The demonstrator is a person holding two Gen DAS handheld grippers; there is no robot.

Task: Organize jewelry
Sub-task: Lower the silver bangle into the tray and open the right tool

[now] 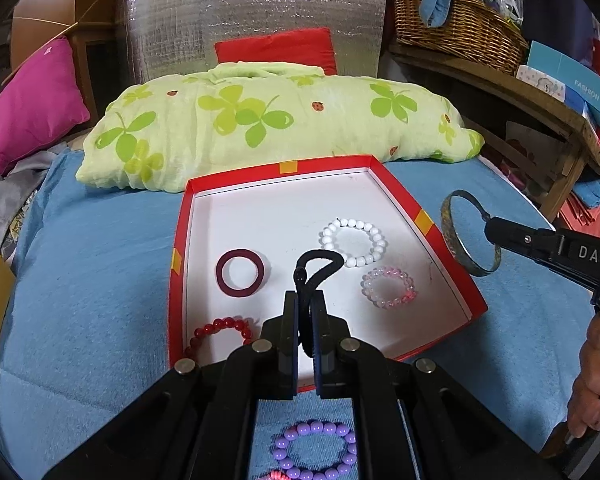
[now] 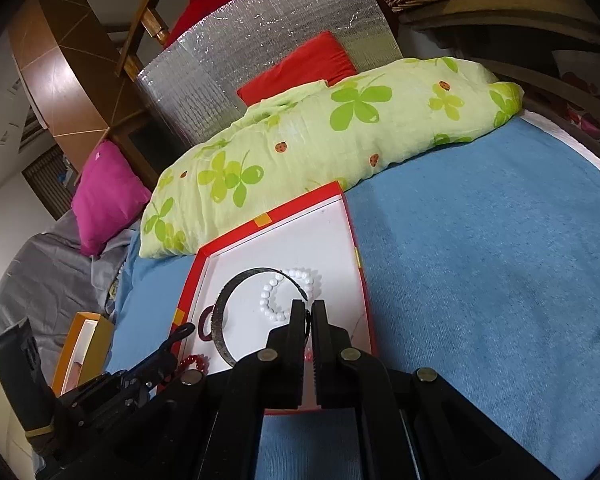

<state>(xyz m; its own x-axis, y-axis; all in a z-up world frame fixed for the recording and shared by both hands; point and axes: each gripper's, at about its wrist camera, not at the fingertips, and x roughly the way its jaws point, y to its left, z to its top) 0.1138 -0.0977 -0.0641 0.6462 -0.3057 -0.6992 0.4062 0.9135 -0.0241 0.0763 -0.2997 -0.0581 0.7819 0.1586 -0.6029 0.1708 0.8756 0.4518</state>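
A red box (image 1: 424, 222) with a white inside lies on the blue blanket and also shows in the right wrist view (image 2: 356, 248). In it lie a white bead bracelet (image 1: 354, 242), a pink bead bracelet (image 1: 388, 288), a maroon ring bangle (image 1: 240, 272) and a red bead bracelet (image 1: 220, 330). My left gripper (image 1: 305, 300) is shut on a black cord bracelet (image 1: 316, 266) above the box. My right gripper (image 2: 309, 310) is shut on a dark metal bangle (image 2: 236, 304), held above the box's right edge in the left wrist view (image 1: 470, 236).
A purple bead bracelet (image 1: 314, 450) and a coral one (image 1: 274, 475) lie on the blanket (image 1: 100, 280) in front of the box. A green clover pillow (image 1: 260, 120) lies behind the box. An orange box (image 2: 82, 350) sits left. A wooden shelf with a basket (image 1: 456, 28) stands right.
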